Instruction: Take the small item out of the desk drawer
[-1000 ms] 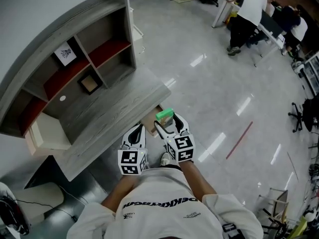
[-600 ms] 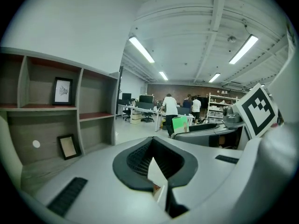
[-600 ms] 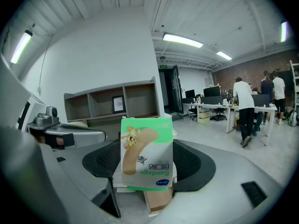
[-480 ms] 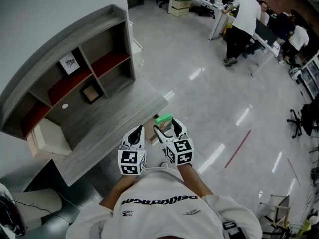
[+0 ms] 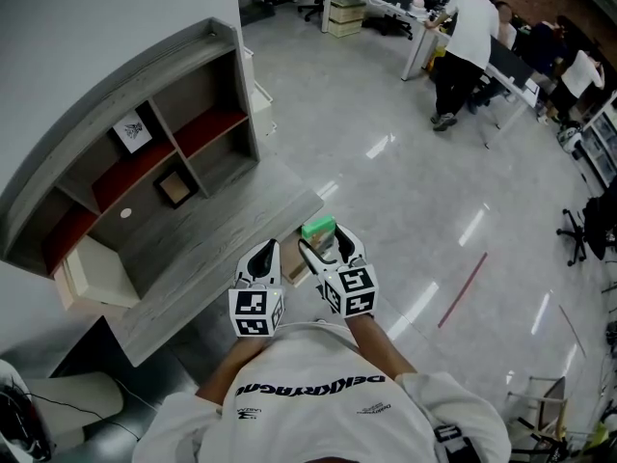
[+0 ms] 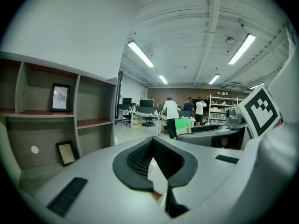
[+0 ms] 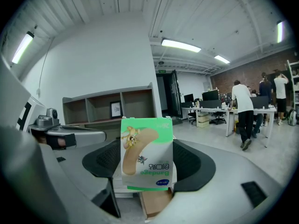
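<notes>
My right gripper (image 5: 324,240) is shut on a small green bandage box (image 5: 318,228), held upright between its black pads (image 7: 105,160) in the right gripper view (image 7: 147,160). The box hangs just above and in front of the open wooden drawer (image 5: 295,263), whose brown inside shows below the box (image 7: 157,202). My left gripper (image 5: 265,257) is beside it at the desk's front edge, shut with nothing between its pads (image 6: 140,157). From the left gripper view the green box (image 6: 182,125) shows to the right.
The grey desk (image 5: 207,249) carries a shelf hutch (image 5: 145,128) with a small picture (image 5: 132,131) and a frame (image 5: 175,188). A white box (image 5: 96,273) sits on the desk's left end. Several people (image 5: 461,37) stand at far desks across the glossy floor (image 5: 405,181).
Both grippers have risen a little by the desk's front edge. The green box has stayed in the right gripper's hold throughout.
</notes>
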`<state>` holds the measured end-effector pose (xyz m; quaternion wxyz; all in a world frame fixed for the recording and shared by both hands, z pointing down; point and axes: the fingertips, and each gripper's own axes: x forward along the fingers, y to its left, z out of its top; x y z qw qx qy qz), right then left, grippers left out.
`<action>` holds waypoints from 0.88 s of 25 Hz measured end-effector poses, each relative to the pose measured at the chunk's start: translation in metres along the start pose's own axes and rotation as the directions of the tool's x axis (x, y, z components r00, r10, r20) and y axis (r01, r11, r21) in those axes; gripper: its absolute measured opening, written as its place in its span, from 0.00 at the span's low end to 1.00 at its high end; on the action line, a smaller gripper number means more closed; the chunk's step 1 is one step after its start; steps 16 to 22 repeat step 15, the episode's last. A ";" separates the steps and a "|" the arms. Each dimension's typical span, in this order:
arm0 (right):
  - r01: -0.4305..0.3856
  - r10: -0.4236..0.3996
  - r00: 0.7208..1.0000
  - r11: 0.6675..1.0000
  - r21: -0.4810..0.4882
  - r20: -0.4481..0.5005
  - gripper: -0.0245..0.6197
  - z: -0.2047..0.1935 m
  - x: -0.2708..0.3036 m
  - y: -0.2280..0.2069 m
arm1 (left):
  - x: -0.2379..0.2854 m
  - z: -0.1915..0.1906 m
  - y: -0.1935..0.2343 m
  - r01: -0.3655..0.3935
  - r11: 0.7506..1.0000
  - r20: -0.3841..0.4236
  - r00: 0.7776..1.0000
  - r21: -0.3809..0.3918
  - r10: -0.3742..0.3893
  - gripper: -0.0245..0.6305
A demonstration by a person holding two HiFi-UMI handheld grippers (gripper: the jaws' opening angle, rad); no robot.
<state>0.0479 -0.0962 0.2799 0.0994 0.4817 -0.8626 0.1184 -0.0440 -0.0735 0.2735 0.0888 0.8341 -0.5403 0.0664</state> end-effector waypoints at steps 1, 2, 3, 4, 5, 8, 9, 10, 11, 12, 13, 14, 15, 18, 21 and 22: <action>0.000 0.000 1.000 1.000 -0.003 0.003 0.61 0.001 0.000 -0.001 | 0.001 0.001 -0.001 0.000 1.000 0.002 1.000 0.002 0.000 0.06; -0.001 0.001 1.000 1.000 -0.006 0.007 0.61 0.003 -0.001 -0.001 | 0.002 0.003 -0.002 0.001 1.000 0.004 1.000 0.005 -0.001 0.06; -0.002 0.002 1.000 1.000 -0.009 0.010 0.61 0.004 0.000 -0.001 | 0.002 0.004 -0.002 0.001 1.000 0.006 1.000 0.007 -0.001 0.06; -0.003 0.003 1.000 1.000 -0.011 0.013 0.61 0.004 0.000 -0.001 | 0.002 0.005 -0.001 0.000 1.000 0.006 1.000 0.009 0.000 0.06; -0.003 0.004 1.000 1.000 -0.012 0.015 0.61 0.005 0.000 -0.001 | 0.002 0.005 -0.001 -0.003 1.000 0.006 1.000 0.011 0.003 0.06; -0.001 0.001 1.000 1.000 -0.007 0.021 0.61 0.005 -0.002 -0.004 | 0.002 0.004 -0.001 -0.008 1.000 0.005 1.000 0.012 0.008 0.06; 0.000 0.000 1.000 1.000 -0.005 0.023 0.61 0.005 -0.002 -0.005 | 0.002 0.004 -0.002 -0.008 1.000 0.005 1.000 0.013 0.008 0.06; 0.001 -0.001 1.000 1.000 -0.003 0.024 0.61 0.005 -0.003 -0.006 | 0.002 0.004 -0.003 -0.008 1.000 0.005 1.000 0.014 0.008 0.06; 0.001 -0.001 1.000 1.000 0.000 0.024 0.61 0.005 -0.003 -0.006 | 0.002 0.004 -0.003 -0.008 1.000 0.005 1.000 0.015 0.007 0.06; 0.002 -0.002 1.000 1.000 0.001 0.025 0.61 0.006 -0.004 -0.007 | 0.002 0.005 -0.004 -0.007 1.000 0.005 1.000 0.015 0.007 0.06; 0.003 -0.003 1.000 1.000 0.002 0.026 0.61 0.006 -0.004 -0.007 | 0.002 0.005 -0.004 -0.007 1.000 0.004 1.000 0.016 0.007 0.06; 0.004 -0.004 1.000 1.000 0.002 0.029 0.61 0.007 -0.004 -0.007 | 0.002 0.006 -0.005 -0.006 1.000 0.003 1.000 0.017 0.006 0.06; 0.005 -0.005 0.999 1.000 0.001 0.031 0.61 0.008 -0.005 -0.007 | 0.003 0.006 -0.005 -0.006 1.000 0.002 1.000 0.018 0.006 0.06; 0.005 -0.005 0.999 1.000 0.001 0.031 0.61 0.008 -0.005 -0.007 | 0.003 0.006 -0.005 -0.006 1.000 0.002 1.000 0.018 0.006 0.06; 0.005 -0.005 0.999 1.000 0.001 0.031 0.61 0.008 -0.005 -0.007 | 0.003 0.006 -0.005 -0.006 1.000 0.002 1.000 0.018 0.006 0.06; 0.005 -0.005 0.999 1.000 0.001 0.031 0.61 0.008 -0.005 -0.007 | 0.003 0.006 -0.005 -0.006 1.000 0.002 1.000 0.018 0.006 0.06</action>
